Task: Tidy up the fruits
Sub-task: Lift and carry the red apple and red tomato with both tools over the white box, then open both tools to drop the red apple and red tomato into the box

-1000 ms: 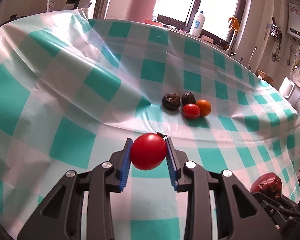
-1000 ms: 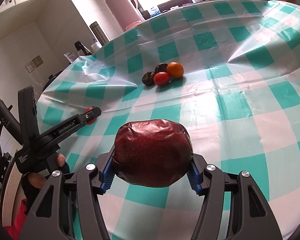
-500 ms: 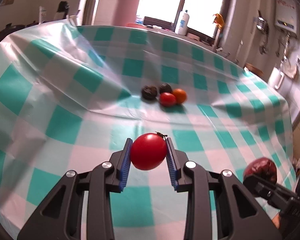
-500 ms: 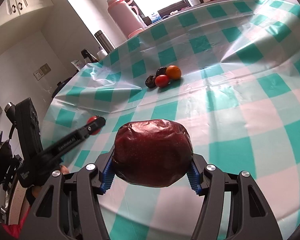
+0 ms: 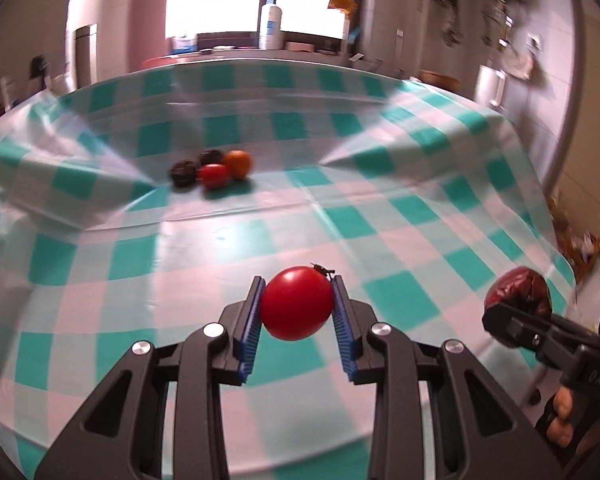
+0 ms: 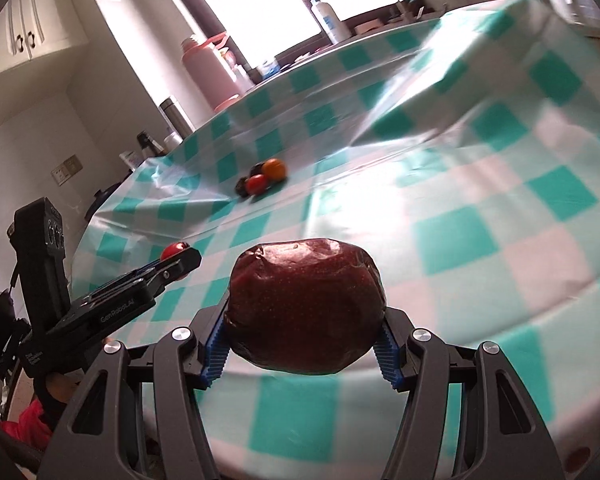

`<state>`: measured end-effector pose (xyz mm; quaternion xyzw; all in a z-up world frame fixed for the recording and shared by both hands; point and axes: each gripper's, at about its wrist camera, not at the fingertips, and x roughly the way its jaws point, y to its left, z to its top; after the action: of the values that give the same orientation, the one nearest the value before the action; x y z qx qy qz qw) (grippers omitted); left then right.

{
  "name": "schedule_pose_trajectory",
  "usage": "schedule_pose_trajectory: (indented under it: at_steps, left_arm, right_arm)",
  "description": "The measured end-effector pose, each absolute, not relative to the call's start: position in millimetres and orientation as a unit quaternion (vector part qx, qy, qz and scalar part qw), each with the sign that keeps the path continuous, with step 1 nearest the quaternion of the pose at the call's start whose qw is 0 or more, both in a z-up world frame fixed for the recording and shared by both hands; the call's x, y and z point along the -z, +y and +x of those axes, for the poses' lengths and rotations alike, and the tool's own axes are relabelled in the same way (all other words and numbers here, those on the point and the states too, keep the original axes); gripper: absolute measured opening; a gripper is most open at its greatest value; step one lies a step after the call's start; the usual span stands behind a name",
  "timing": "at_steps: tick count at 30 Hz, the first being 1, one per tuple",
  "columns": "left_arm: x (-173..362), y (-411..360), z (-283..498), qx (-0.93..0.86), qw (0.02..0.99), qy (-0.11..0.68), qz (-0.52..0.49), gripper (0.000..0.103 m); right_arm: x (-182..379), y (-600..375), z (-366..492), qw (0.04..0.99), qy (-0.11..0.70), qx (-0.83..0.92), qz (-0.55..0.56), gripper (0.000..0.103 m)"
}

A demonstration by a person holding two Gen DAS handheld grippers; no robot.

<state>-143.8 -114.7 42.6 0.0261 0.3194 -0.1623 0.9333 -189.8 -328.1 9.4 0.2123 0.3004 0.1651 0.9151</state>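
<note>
My left gripper [image 5: 296, 312] is shut on a red tomato [image 5: 296, 303] and holds it above the near part of the checked tablecloth [image 5: 340, 216]. My right gripper [image 6: 306, 344] is shut on a large dark red fruit [image 6: 306, 306], also held above the cloth near its front edge. Far back on the cloth lies a small cluster: a red tomato [image 5: 213, 174], an orange [image 5: 238, 163] and two dark wrinkled fruits [image 5: 183, 172]. The cluster also shows in the right wrist view [image 6: 262, 178]. Each gripper shows in the other's view, left gripper [image 6: 176, 260], right gripper [image 5: 516, 312].
A pink thermos [image 5: 148, 28], a steel flask [image 5: 85, 54] and a white bottle [image 5: 270, 26] stand behind the table by the window. The cloth has raised folds at back left and right. The table edge drops off at the right and front.
Both grippers have drawn back and lowered toward the table's front edge with their fruits still held. The fruit cluster now looks farther away.
</note>
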Motion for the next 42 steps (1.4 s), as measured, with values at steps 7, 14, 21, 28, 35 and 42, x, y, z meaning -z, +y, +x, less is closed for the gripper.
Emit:
schedule_pose_trajectory:
  at_steps: [7,14,21,28,35,42]
  left_arm:
    - [-40,-164,-160,0.209,0.919,0.328,0.068,0.033]
    - [-33,-219,-187,0.262,0.898,0.33,0.123,0.033]
    - [-27,-272,-215,0.315,0.874,0.326,0.177,0.033]
    - [-16,-330,-257,0.382,0.836,0.312,0.243,0.033]
    - [31,-380,-286,0.438,0.773,0.336,0.312,0.033]
    - [107,-420,-291,0.454,0.689,0.405,0.395,0.033]
  right_arm:
    - [-5,-379,-227,0.925,0.279,-0.125,0.228,0.06]
    - [6,-423,-262,0.929,0.269,-0.077,0.241,0.06]
    - [24,-470,-302,0.929,0.269,-0.015,0.255,0.06]
    - [48,-511,-332,0.916,0.314,0.088,0.233,0.059]
    - [91,-527,-329,0.876,0.409,0.162,0.197,0.059]
    - [138,-519,-320,0.83,0.517,0.168,0.121,0.059]
